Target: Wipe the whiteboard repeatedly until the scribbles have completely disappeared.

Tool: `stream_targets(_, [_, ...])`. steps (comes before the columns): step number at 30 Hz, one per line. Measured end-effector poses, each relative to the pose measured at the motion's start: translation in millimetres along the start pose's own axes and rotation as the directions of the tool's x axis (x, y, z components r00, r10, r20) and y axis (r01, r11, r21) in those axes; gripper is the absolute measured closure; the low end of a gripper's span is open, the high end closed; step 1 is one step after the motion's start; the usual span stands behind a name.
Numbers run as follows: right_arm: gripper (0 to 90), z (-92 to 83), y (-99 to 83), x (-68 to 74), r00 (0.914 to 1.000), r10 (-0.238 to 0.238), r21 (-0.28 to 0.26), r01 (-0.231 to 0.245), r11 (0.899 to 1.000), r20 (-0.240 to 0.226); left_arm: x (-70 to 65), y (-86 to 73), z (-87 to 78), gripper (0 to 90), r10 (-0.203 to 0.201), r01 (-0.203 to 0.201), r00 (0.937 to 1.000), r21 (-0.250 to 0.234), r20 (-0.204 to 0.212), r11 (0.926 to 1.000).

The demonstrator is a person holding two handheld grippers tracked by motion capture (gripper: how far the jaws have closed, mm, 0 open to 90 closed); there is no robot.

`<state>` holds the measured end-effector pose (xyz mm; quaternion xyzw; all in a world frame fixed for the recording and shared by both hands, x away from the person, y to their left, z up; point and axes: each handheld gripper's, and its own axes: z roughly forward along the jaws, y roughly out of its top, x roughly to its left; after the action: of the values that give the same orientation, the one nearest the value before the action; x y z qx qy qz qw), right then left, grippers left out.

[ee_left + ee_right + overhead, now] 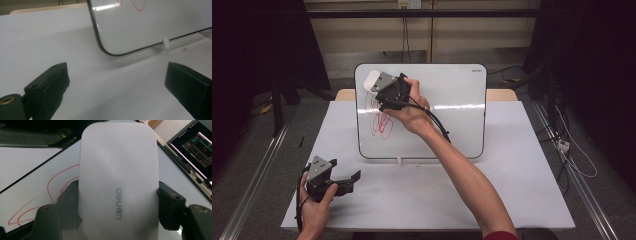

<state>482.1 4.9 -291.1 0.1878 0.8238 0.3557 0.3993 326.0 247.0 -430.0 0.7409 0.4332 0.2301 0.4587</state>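
Observation:
A whiteboard [447,95] stands tilted on the white table [512,185], with red scribbles [382,122] on its left part. My right gripper [379,95] is at the board's upper left corner, shut on a white eraser [371,80] [118,182] that lies against the board; in the right gripper view both black jaws press its sides and red lines [50,192] run to its left. My left gripper [349,180] rests low at the table's near left, open and empty. In the left gripper view the board's lower corner [107,51] lies ahead of its spread jaws.
A small white clip [399,160] [165,44] props the board's lower edge. A black cable [439,125] trails from my right gripper along the forearm. Metal rails and dark curtains flank the table. A lit monitor [197,145] stands beyond the board.

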Motion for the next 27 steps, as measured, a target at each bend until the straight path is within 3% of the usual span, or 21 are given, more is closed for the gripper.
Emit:
stream_targets(5, [31.2,5.5,5.2,1.7,0.9994,-0.033,0.017,0.033,0.999,0.01,0.4,-0.1,-0.2,5.5,-0.001,0.001,1.0,-0.004,0.002,1.0])
stream_targets(18, [31.0,21.5,7.8,8.5,0.9972,-0.066,0.053,0.064,0.997,0.035,1.3,-0.3,-1.3,5.5,-0.009,0.009,1.0,-0.013,0.002,0.9999])
stream_targets(22, [30.9,23.9,7.1,10.6,0.996,-0.072,0.058,0.069,0.996,0.052,2.2,-0.3,-1.8,5.4,-0.006,0.006,1.0,-0.01,0.002,0.9999])
stream_targets(27, [30.0,22.2,5.9,8.6,0.9978,-0.055,0.046,0.053,0.998,0.036,1.5,-0.3,-2.2,5.5,-0.008,0.008,1.0,-0.009,0.0,0.9999])
